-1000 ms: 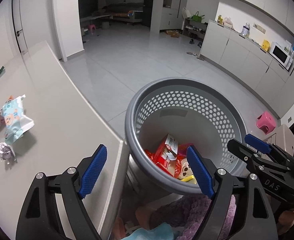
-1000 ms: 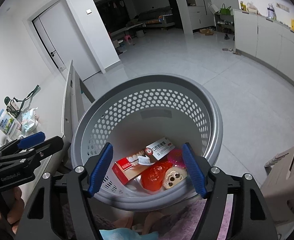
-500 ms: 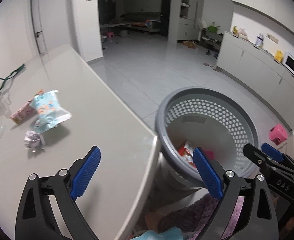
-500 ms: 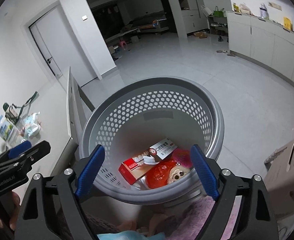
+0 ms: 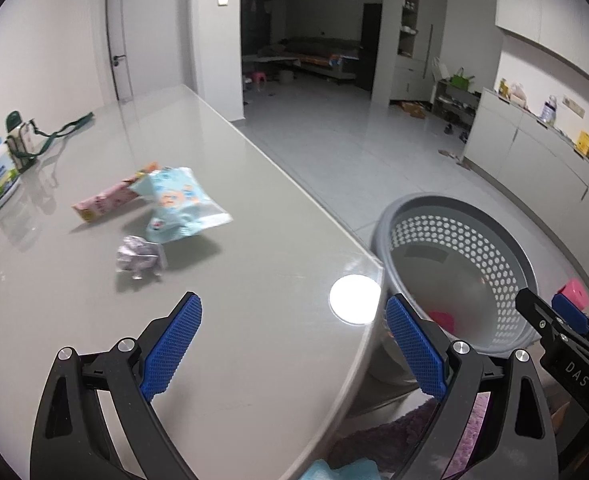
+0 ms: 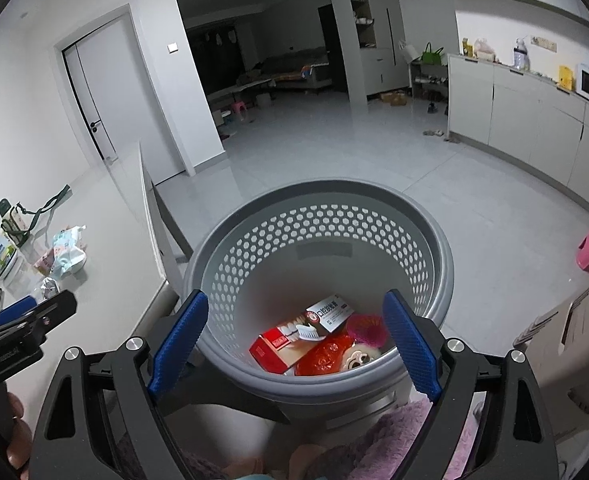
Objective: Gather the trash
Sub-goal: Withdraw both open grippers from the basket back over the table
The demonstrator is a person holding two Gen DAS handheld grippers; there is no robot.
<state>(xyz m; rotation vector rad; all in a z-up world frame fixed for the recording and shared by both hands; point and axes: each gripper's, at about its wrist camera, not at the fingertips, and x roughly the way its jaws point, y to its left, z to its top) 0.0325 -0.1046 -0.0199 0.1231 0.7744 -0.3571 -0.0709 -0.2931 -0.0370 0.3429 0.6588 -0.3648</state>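
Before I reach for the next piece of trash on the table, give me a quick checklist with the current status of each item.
1. Left gripper open and empty: ok.
2. Right gripper open and empty: ok.
3. Crumpled wrapper lies ahead of the left gripper, not gripped: ok.
4. Blue packet and pink packet on the table, overlapping: ok.
5. Basket upright beside the table: ok.
6. Room left in the basket: ok.

Grey perforated basket [image 6: 434, 240], light-blue printed packet [image 5: 178, 204], pink wrapper [image 5: 102, 202].
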